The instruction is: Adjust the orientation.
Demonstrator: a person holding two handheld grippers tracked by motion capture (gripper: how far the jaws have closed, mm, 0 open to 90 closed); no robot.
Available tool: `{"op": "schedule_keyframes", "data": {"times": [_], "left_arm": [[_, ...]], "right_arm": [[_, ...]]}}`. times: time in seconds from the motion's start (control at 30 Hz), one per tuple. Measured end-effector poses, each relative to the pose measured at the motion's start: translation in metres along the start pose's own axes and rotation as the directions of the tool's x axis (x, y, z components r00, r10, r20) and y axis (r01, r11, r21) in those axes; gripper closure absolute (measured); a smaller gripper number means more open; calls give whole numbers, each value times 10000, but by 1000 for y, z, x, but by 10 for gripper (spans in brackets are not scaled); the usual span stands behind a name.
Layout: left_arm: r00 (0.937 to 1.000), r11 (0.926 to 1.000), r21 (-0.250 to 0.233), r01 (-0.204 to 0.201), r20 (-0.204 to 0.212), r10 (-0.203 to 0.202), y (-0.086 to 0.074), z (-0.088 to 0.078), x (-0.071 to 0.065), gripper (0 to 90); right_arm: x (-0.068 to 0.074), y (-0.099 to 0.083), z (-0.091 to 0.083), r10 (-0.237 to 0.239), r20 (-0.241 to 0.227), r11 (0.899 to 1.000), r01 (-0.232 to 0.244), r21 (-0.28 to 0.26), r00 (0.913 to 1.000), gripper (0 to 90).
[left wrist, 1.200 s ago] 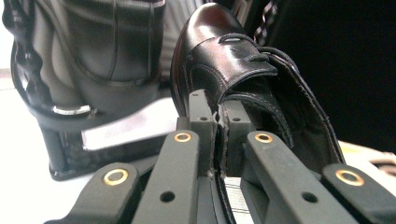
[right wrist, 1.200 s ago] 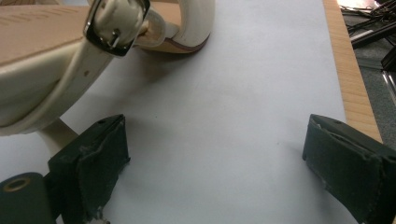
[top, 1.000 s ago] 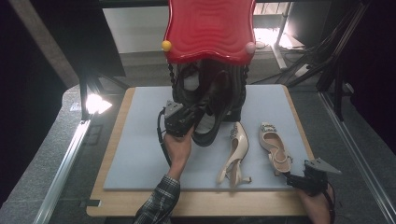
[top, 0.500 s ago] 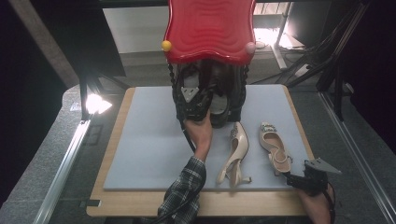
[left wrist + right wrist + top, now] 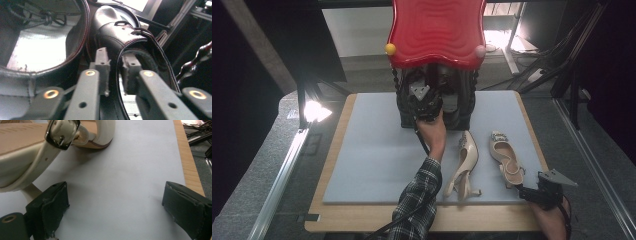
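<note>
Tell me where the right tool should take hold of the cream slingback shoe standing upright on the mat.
Grip the cream slingback shoe across its narrow middle or heel end, coming from above at the near side. Its heel points toward the right tool, whose jaws stand open just beside it.

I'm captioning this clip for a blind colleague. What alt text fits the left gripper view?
Close-up along the left gripper, whose grey pads straddle the rear collar of a black leather shoe, with a slight gap at each pad. A second black shoe sits beside it at the left, its pale insole and laces visible.
</note>
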State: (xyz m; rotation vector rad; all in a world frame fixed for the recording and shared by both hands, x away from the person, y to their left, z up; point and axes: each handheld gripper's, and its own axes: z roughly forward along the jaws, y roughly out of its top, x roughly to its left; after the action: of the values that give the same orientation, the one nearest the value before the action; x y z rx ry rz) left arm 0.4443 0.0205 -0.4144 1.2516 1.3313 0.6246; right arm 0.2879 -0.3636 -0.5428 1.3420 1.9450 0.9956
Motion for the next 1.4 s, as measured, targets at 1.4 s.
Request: {"op": "schedule_keyframes", "data": {"times": [1.4], "left_arm": [[9188, 9486, 1589, -2736, 3348, 2089, -89, -43, 22, 900]], "right_arm": [[0, 0, 0, -10, 27, 10000, 10, 17, 10000, 66]]}}
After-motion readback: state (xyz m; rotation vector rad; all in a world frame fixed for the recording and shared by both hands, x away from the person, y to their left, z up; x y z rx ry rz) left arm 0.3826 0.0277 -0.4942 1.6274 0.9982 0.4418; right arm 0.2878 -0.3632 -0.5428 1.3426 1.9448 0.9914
